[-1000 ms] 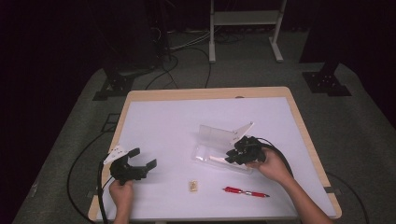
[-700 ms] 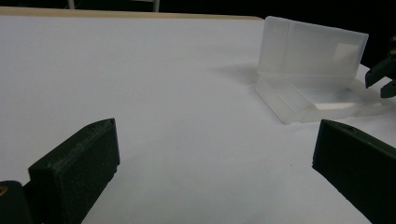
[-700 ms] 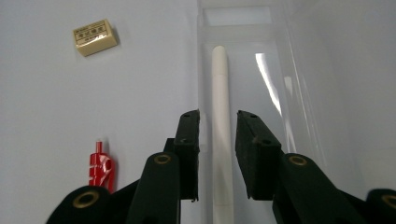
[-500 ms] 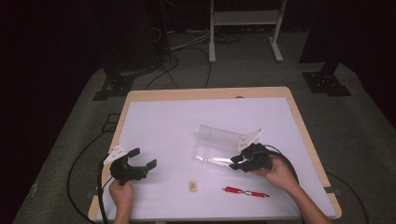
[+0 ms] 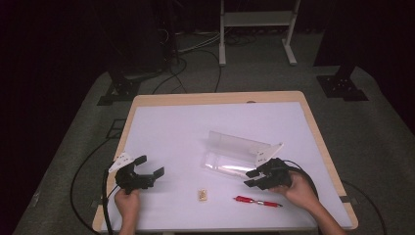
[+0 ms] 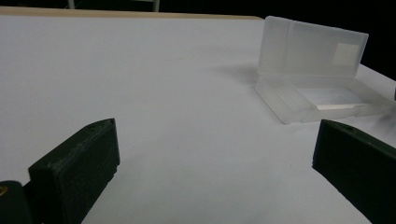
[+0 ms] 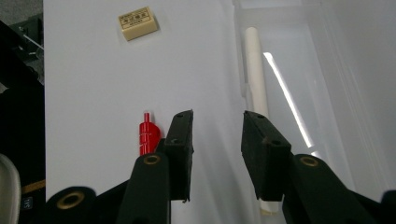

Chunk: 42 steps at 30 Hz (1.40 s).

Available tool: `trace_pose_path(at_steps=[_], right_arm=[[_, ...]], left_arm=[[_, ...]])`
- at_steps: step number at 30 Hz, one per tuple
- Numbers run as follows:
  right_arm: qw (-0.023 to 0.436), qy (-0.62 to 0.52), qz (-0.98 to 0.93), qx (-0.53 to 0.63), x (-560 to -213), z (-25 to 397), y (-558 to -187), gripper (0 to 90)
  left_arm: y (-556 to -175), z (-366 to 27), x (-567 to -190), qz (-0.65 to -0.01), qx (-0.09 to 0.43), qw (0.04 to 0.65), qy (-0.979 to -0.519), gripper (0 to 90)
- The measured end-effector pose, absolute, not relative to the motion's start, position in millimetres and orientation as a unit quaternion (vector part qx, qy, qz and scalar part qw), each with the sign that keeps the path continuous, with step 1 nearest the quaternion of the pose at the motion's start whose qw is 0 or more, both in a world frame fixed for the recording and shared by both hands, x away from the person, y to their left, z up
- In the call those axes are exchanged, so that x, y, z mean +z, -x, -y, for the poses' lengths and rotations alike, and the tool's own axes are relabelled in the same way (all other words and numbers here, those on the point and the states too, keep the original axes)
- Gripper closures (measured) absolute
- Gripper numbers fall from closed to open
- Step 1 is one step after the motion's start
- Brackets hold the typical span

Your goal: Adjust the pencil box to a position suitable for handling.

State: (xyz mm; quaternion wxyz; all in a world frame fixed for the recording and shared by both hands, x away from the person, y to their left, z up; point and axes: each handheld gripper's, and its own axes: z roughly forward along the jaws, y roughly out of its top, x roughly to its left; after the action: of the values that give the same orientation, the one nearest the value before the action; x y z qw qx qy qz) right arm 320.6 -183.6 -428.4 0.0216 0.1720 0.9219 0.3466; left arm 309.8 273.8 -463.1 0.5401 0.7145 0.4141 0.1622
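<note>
- While the person's right hand (image 5: 299,188) is gripping its tool near the bench's front right, the right gripper (image 5: 253,177) is sitting low just at the near edge of the clear plastic case (image 5: 235,155), its jaws partly apart with nothing between them.
- Looking along that gripper in the right gripper view, the jaws are standing over bare bench (image 7: 93,84) right beside the case's tray wall (image 7: 238,56), and a pale stick (image 7: 256,79) is lying lengthwise inside the tray.
- Just to the side of the right gripper (image 7: 215,128), the red pen (image 7: 148,136) is poking out from behind one jaw; from above, the same red pen (image 5: 257,201) is lying flat on the bench, just in front of the right hand.
- The case is standing open in the middle right of the bench, lid (image 6: 312,46) tilted up behind the shallow tray (image 6: 317,100).
- A small cream eraser (image 5: 202,195) is lying between the two hands, near the front edge, apart from the pen.
- Over on the left, the left hand (image 5: 128,203) is holding the left gripper (image 5: 149,166) near the front left corner, jaws spread wide and gripping nothing, well apart from the case.
</note>
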Motion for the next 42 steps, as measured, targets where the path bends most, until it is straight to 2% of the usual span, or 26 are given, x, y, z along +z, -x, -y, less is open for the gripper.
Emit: trace_pose_path(at_steps=[17,42], right_arm=[[0.014,-0.165,-0.922,0.349,-436.3,193.9,-295.1,61.2],[0.003,-0.152,-0.933,0.327,-457.3,196.2,-281.7,71.2]], left_arm=[[-309.8,-273.7,-463.1,-0.414,0.162,0.539,-0.716,0.0],[-309.8,-273.6,-463.2,-0.414,0.162,0.539,-0.715,0.0]])
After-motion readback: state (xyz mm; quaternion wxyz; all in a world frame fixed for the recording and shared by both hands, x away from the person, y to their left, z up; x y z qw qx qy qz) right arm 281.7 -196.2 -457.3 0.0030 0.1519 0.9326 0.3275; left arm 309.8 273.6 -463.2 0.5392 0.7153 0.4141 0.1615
